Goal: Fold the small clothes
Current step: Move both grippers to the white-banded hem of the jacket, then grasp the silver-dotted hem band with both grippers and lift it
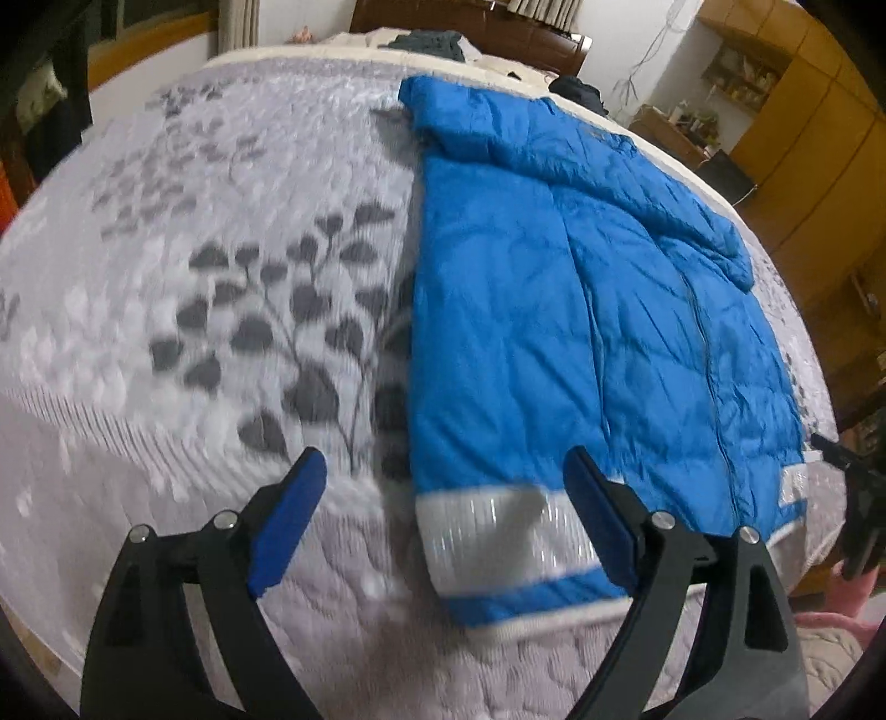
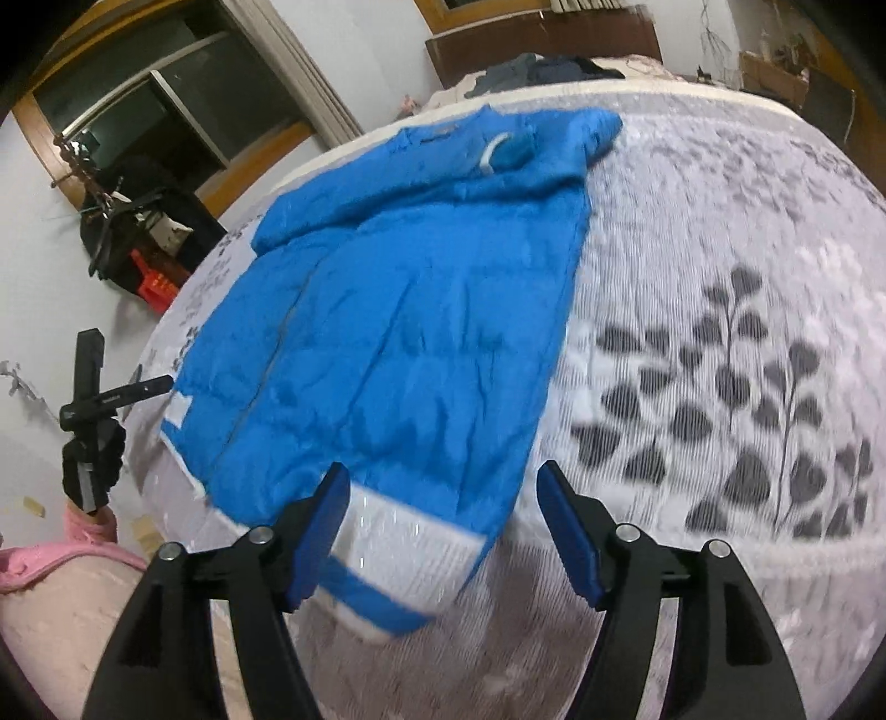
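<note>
A blue puffy jacket (image 1: 554, 310) with a white hem band (image 1: 487, 531) lies flat on the bed, zipper up, hem at the near edge. One sleeve (image 1: 692, 221) is laid across its upper part. My left gripper (image 1: 446, 465) hovers open over the hem's left corner, nothing between its blue fingers (image 1: 288, 526). In the right wrist view the jacket (image 2: 387, 310) fills the left half, and my right gripper (image 2: 443, 476) hangs open above the hem's right corner (image 2: 410, 548). The left gripper (image 2: 111, 396) shows at the far left, held by a black-gloved hand (image 2: 91, 465).
The bed cover (image 1: 221, 288) is white with grey leaf prints and has bare room beside the jacket. Dark clothes (image 1: 432, 41) pile up by the wooden headboard (image 2: 542, 47). A wooden wardrobe (image 1: 803, 138) stands to one side, a red crate (image 2: 152, 282) to the other.
</note>
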{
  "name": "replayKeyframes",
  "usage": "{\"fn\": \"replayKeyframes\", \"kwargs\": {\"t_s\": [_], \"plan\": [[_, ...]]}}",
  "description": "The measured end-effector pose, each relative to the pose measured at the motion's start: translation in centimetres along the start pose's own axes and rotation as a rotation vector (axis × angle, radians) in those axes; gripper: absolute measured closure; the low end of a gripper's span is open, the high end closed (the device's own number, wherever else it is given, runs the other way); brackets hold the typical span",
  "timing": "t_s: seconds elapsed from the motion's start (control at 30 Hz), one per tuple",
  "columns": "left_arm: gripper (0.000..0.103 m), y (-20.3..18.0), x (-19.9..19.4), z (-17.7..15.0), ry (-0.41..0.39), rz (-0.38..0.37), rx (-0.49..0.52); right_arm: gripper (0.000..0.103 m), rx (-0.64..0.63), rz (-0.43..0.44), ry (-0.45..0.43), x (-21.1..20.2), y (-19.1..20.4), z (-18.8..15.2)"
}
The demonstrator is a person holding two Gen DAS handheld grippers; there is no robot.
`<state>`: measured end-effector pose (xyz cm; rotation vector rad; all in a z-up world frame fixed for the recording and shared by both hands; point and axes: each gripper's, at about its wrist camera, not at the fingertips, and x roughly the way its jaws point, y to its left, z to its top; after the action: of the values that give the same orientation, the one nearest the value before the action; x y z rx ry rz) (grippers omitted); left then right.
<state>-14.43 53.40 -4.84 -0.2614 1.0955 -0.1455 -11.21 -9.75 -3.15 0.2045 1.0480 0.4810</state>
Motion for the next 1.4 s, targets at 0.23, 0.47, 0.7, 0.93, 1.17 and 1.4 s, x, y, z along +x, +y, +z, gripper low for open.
{"fn": "replayKeyframes", "kwargs": {"t_s": [0.23, 0.47, 0.7, 0.93, 1.17, 1.4], "plan": [[0.016, -0.3, 0.5, -2.4, 0.042, -0.083, -0.014, 0.033, 0.038, 0.023, 0.045, 0.8, 0.0, -2.6], [0.015, -1.4, 0.9, -3.0, 0.06, -0.15, 0.002, 0.031, 0.049, 0.065, 0.067, 2.1, 0.5, -3.4], [0.016, -1.9, 1.4, -2.9, 0.074, -0.219, 0.0, 0.049, 0.056, 0.114, 0.061, 3.1, 0.7, -3.3], [0.049, -1.8, 1.2, -3.1, 0.075, -0.165, -0.012, 0.079, 0.106, 0.174, 0.055, 3.2, -0.3, -3.1], [0.08, -1.6, 0.3, -2.9, 0.045, -0.176, -0.025, 0.087, 0.068, 0.18, 0.014, 1.7, 0.4, -2.4], [0.086, -1.5, -1.9, -1.2, -0.028, -0.307, -0.058, 0.089, 0.058, 0.232, -0.053, -0.5, 0.9, -1.0]]}}
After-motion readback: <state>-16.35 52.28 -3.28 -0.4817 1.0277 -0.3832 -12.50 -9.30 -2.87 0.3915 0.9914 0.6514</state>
